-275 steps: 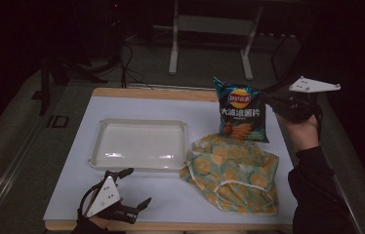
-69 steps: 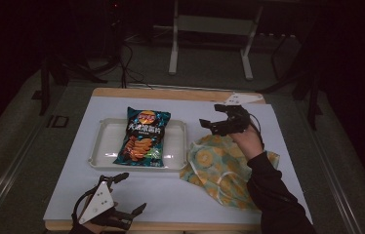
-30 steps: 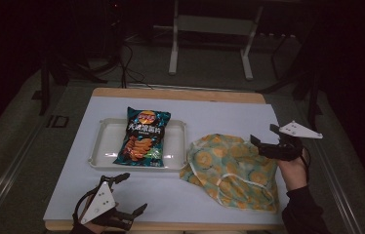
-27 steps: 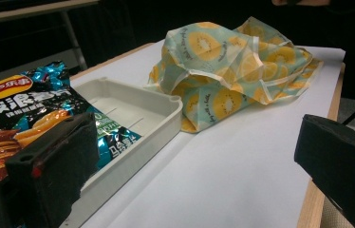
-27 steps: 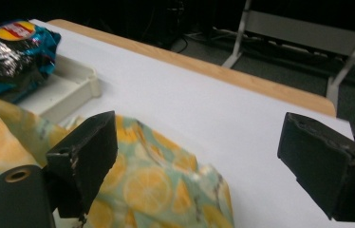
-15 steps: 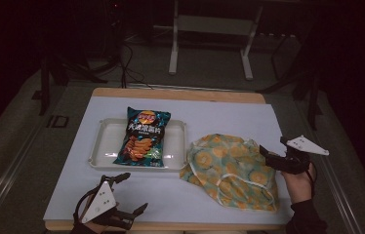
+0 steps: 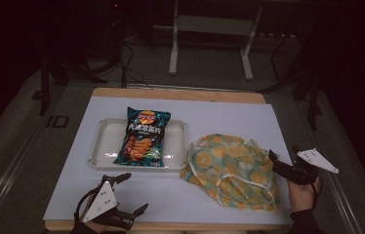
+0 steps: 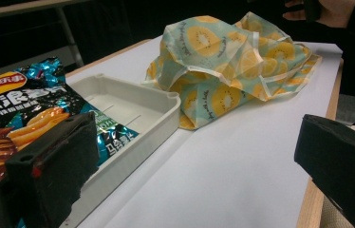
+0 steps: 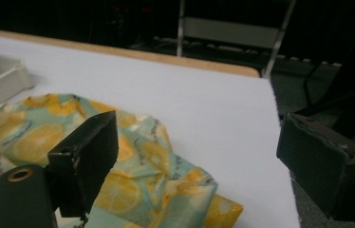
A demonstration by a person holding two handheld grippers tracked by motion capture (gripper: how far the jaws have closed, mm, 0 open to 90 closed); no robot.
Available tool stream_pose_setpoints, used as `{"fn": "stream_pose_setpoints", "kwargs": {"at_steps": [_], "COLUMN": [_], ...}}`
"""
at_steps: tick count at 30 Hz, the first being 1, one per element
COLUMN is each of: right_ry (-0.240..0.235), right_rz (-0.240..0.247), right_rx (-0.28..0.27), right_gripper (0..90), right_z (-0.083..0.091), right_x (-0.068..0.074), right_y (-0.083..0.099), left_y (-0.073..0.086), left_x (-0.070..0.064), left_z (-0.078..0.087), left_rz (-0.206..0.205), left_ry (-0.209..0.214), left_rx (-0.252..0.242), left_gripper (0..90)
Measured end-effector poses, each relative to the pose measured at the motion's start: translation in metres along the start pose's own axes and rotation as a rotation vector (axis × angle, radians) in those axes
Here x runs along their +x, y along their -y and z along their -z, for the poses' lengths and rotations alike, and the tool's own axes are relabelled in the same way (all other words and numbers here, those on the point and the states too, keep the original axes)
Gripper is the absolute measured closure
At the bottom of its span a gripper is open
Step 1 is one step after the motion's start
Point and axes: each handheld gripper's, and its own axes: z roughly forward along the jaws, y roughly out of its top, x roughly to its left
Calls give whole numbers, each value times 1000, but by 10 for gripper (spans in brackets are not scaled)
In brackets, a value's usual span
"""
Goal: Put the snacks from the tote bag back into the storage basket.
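Right tool (image 7: 284, 160) hangs released at the table's (image 7: 229, 114) right edge, cloth bag (image 7: 232, 168) just left; left tool (image 7: 131, 193) released, tray (image 7: 103, 146) ahead.

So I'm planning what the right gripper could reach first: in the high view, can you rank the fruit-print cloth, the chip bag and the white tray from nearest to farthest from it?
From the right gripper:
1. Fruit-print cloth, right beside it, on the table's right part.
2. White tray, further left; its right rim is next.
3. Chip bag, lying inside the tray, towards its middle.
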Motion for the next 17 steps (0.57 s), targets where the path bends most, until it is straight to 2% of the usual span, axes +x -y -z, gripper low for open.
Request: {"fn": "stream_pose_setpoints", "kwargs": {"at_steps": [3, 9, 17], "right_ry": [18, 54, 44], "right_rz": [-9, 13, 28], "right_rx": [-15, -8, -9], "right_gripper": [136, 136, 137], "right_z": [1, -1, -3], "right_x": [-1, -2, 0], "right_y": [1, 3, 4], "left_y": [0, 0, 0], "left_x": [0, -1, -1], "left_z": [0, 0, 0], "left_rz": [-2, 1, 0], "left_ry": [1, 1, 1], "left_rx": [3, 2, 1], "left_gripper": [15, 15, 15]}}
